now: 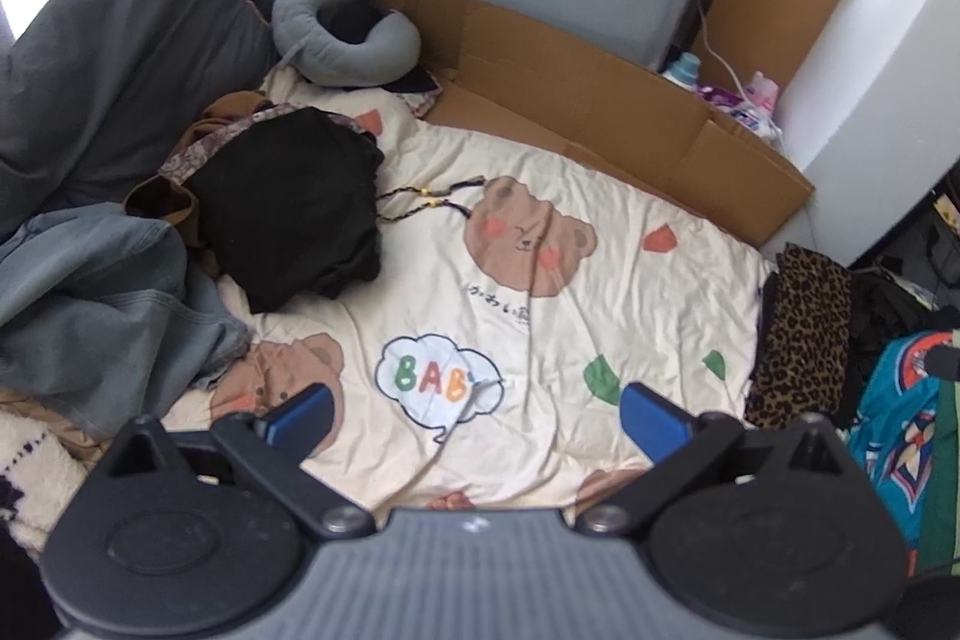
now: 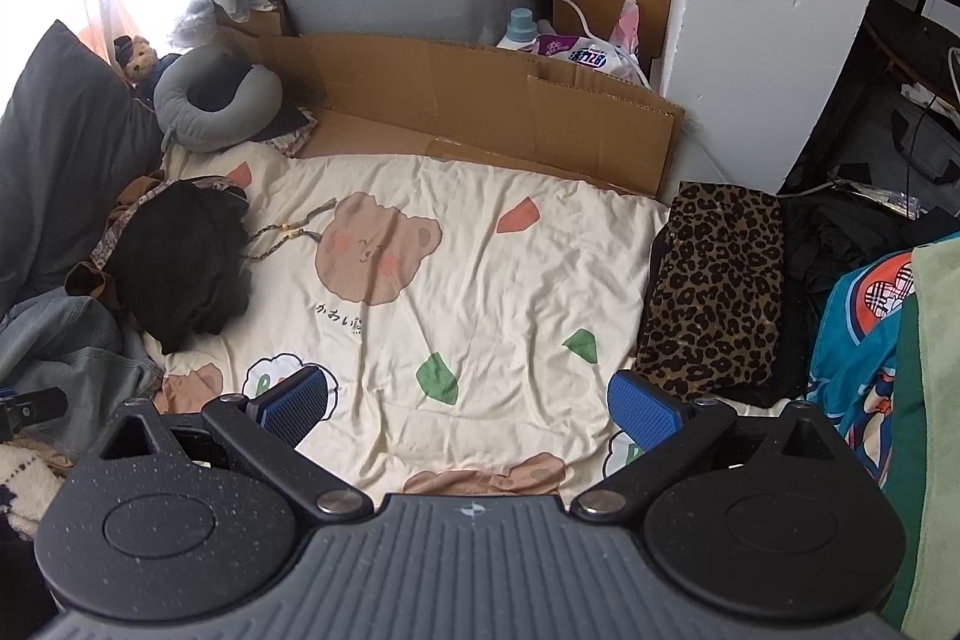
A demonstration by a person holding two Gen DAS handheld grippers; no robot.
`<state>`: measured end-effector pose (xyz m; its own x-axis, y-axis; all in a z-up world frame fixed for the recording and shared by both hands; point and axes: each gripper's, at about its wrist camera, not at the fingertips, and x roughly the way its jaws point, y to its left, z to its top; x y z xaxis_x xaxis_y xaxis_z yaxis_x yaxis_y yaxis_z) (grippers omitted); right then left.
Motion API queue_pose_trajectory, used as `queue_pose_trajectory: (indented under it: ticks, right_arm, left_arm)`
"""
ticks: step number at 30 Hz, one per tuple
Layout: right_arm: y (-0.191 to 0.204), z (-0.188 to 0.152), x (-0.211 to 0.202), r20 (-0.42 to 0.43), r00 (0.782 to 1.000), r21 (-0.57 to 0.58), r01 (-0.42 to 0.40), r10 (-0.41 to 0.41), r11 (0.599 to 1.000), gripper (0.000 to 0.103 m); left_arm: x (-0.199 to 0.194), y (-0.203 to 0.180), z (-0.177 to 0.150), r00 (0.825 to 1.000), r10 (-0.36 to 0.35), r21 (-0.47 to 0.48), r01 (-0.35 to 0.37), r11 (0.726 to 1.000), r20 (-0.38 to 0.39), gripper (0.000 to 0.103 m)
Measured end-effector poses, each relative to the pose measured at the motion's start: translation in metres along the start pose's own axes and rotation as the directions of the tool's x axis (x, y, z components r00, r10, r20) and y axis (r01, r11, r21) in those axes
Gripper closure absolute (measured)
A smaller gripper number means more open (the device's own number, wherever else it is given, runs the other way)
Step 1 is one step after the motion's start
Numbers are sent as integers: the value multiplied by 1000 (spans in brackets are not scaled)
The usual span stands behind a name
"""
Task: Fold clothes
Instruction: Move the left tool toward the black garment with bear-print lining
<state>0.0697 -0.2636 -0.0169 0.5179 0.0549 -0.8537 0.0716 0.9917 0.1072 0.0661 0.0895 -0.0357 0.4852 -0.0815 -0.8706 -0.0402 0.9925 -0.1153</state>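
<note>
Hovering over the cream bear-print bedsheet (image 1: 540, 340), the left gripper (image 1: 474, 415) and right gripper (image 2: 468, 409) both have their jaws spread wide and hold nothing. Left to right: a dark grey pillow (image 1: 114, 58); rumpled grey-blue denim (image 1: 96, 304); a black garment (image 1: 288, 220) heaped on brown and floral clothes, with a braided cord (image 1: 432, 196) trailing from the pile onto the sheet; a bare stretch of sheet in the middle; and a folded leopard-print garment (image 2: 714, 286) at the sheet's right edge, beside a teal printed cloth (image 2: 864, 328).

Risks, as judgement: the clothes to be folded lie tangled at the left, so a pinch on the black garment could lift the floral piece or cord with it. The black cloth shows few visible edges, so a grip may land mid-panel and bunch it. Closing too low could catch the sheet itself. Dragging a garment rightward could disturb the leopard-print stack.

Legible writing: "BAB", a fourth letter creased, in coloured letters in a cloud on the sheet (image 1: 435, 379); small Japanese script under the bear face, not clearly readable; a detergent pouch (image 2: 585, 55) behind the cardboard (image 2: 480, 100) bears print too distorted to read.
</note>
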Motion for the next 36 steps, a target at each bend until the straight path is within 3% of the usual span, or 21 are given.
queue_pose_trajectory:
  ticks: [19,36]
  right_arm:
    - [-9,19,54,-21,999,32,-42,42,999,0]
    - [-9,37,123,-19,994,-4,-105,105,994,1]
  left_arm:
    - [27,48,43,994,63,-84,-56,995,88,1]
    - [98,68,51,990,113,-107,-104,989,80,1]
